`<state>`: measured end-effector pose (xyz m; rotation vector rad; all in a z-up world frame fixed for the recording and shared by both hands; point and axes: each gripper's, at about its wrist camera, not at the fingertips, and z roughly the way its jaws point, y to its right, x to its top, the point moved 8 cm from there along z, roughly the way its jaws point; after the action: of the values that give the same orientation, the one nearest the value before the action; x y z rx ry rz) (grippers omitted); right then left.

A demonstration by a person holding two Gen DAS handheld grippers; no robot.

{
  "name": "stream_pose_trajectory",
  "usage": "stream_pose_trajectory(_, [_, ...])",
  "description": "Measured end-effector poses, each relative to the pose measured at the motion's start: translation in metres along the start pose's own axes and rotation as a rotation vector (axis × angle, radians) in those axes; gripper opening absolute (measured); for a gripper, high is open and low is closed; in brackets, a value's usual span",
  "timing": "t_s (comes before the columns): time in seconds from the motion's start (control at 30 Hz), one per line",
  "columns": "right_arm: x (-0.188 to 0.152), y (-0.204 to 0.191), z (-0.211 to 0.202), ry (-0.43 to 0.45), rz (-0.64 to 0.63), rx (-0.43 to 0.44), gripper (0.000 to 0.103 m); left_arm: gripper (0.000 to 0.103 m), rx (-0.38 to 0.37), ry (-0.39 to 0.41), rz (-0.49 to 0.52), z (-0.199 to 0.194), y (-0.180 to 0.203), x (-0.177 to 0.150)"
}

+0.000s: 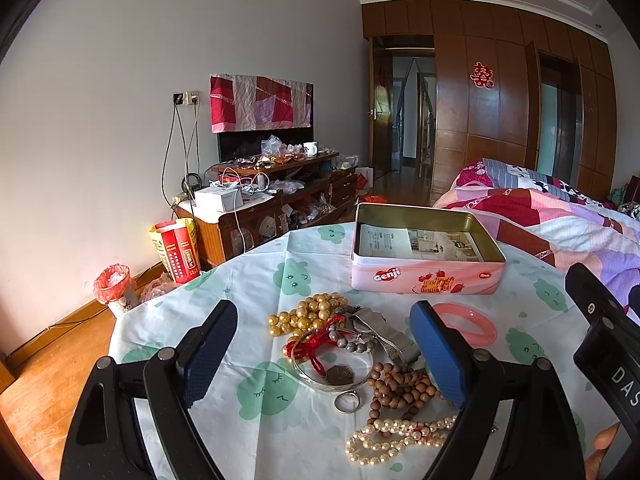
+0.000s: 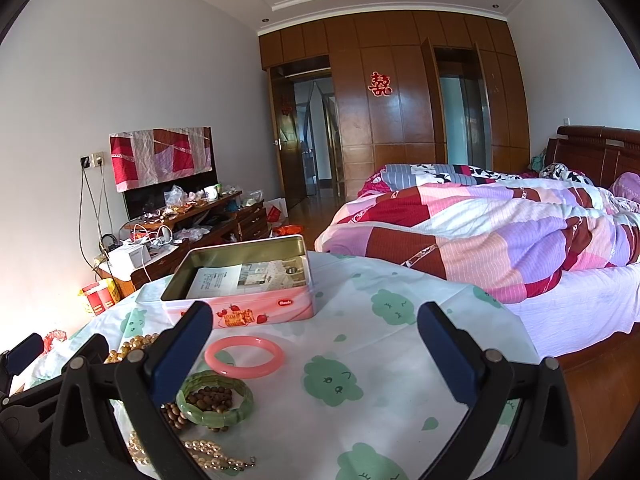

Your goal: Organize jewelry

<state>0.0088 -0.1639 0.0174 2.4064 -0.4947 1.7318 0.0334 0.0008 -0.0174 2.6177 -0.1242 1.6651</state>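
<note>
A heap of jewelry lies on the table between my left gripper's (image 1: 324, 354) open fingers: gold beads (image 1: 306, 314), a silver bangle with red cord (image 1: 332, 364), a watch (image 1: 384, 330), wooden beads (image 1: 402, 388), a ring (image 1: 347, 402) and a pearl string (image 1: 394, 438). A pink bangle (image 1: 474, 322) lies to the right. An open pink tin (image 1: 426, 256) stands behind. My right gripper (image 2: 316, 346) hangs open above the cloth; the pink bangle (image 2: 244, 357) and a green bangle (image 2: 216, 398) around wooden beads sit by its left finger, the pink tin (image 2: 248, 280) farther back.
The round table wears a white cloth with green prints (image 2: 360, 360). A bed with a patchwork quilt (image 2: 500, 232) stands to the right. A cluttered wooden cabinet (image 1: 280, 192) lines the left wall. Bare cloth stretches right of the pink bangle. A fingertip (image 1: 606, 438) shows at lower right.
</note>
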Motion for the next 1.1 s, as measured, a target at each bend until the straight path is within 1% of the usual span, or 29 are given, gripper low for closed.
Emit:
stream_pose_trajectory(0.8, [0.0, 0.0, 0.0, -0.004, 0.001, -0.001, 0.103, 0.088, -0.002, -0.006, -0.002, 0.0, -0.001, -0.001])
stream_pose_trajectory(0.87, [-0.001, 0.001, 0.0, -0.005, 0.003, 0.001, 0.103, 0.088, -0.012, -0.024, -0.005, 0.004, 0.0, -0.004])
stream_pose_trajectory(0.9, [-0.002, 0.001, 0.001, -0.011, 0.005, 0.002, 0.103, 0.088, -0.026, -0.043, -0.006, 0.006, 0.0, -0.005])
stream_pose_trajectory(0.93, [-0.003, 0.002, 0.003, -0.022, 0.009, 0.007, 0.103, 0.088, -0.042, -0.08, -0.003, 0.01, -0.002, -0.009])
stream_pose_trajectory(1.0, [-0.006, 0.004, 0.009, -0.056, 0.027, 0.029, 0.103, 0.088, -0.045, -0.142, -0.007, 0.019, -0.008, -0.015])
stream_pose_trajectory(1.07, [-0.013, 0.007, 0.017, -0.107, 0.057, 0.067, 0.103, 0.088, -0.062, -0.212, -0.045, 0.028, -0.021, -0.023])
stream_pose_trajectory(1.1, [-0.016, 0.008, 0.022, -0.138, 0.071, 0.092, 0.103, 0.088, -0.065, -0.227, -0.06, 0.03, -0.026, -0.024])
